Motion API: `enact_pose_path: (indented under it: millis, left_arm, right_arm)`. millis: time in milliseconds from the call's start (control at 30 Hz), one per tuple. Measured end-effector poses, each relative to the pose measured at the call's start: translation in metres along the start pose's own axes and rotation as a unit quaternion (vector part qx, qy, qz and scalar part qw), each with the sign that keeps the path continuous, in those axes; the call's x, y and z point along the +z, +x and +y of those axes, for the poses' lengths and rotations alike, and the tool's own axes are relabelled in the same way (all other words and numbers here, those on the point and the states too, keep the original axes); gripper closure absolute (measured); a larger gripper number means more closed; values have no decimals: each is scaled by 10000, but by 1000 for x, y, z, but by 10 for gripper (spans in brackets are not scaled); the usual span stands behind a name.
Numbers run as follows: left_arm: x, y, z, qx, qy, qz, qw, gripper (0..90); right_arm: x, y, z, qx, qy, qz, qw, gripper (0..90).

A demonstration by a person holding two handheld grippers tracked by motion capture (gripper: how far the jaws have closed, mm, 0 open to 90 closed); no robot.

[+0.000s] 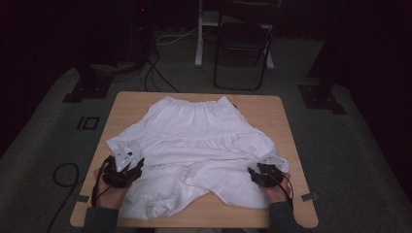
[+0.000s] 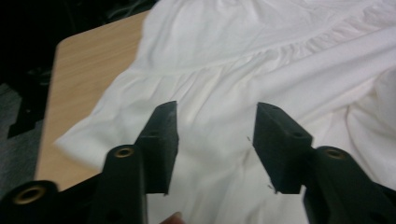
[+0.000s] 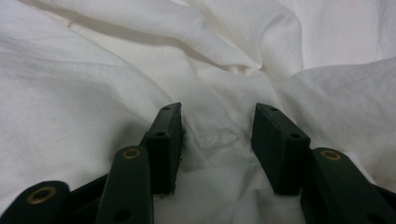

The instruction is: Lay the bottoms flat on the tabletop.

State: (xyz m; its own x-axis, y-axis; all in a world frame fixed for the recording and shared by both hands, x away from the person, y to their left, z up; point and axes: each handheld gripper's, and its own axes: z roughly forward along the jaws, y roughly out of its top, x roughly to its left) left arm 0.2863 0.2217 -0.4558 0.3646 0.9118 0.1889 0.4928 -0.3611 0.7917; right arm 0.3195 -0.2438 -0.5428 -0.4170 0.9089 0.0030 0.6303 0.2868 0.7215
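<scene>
A white tiered skirt (image 1: 194, 131) lies spread on the wooden table (image 1: 127, 104), its elastic waistband at the far side and its near hem folded up and rumpled. My left gripper (image 1: 137, 166) hovers over the skirt's near left part. In the left gripper view that gripper (image 2: 217, 128) is open, with the skirt (image 2: 261, 60) lying below and beyond its black jaws and nothing pinched. My right gripper (image 1: 252, 173) rests at the near right of the skirt. It (image 3: 217, 128) is open too, low over wrinkled cloth (image 3: 215, 135) that lies between the jaws unpressed.
A dark folding chair (image 1: 240, 48) and a white stand post (image 1: 199, 34) sit on the carpet beyond the table. Cables (image 1: 63, 175) loop on the floor at the left. Bare wood (image 2: 88, 70) shows left of the skirt.
</scene>
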Motion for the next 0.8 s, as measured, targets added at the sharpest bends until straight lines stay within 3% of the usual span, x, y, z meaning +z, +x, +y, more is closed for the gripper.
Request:
enact_pose_path:
  millis: [200,300,367,567,667,800]
  left_arm:
    - [57,-16,17,41,204,-223,9995,567]
    - [81,-21,14,80,467,-196,9987,573]
    - [93,-15,6,-5,651,-125,9978,576]
    - [95,7,-20,-307,923,124,9952,601]
    - [84,27,-40,-703,1019,288,9919,611]
    - [71,39,-51,-718,1121,409,9903,622]
  right_arm:
    - [0,0,0,-7,0,8,10000,525]
    - [0,0,0,-4,-5,11,10000,524]
    - [0,0,0,-4,-6,15,10000,525]
    - [0,-1,0,-7,-8,18,10000,524]
    - [0,-1,0,-9,-12,19,10000,524]
    - [0,-1,0,-11,-15,23,10000,524]
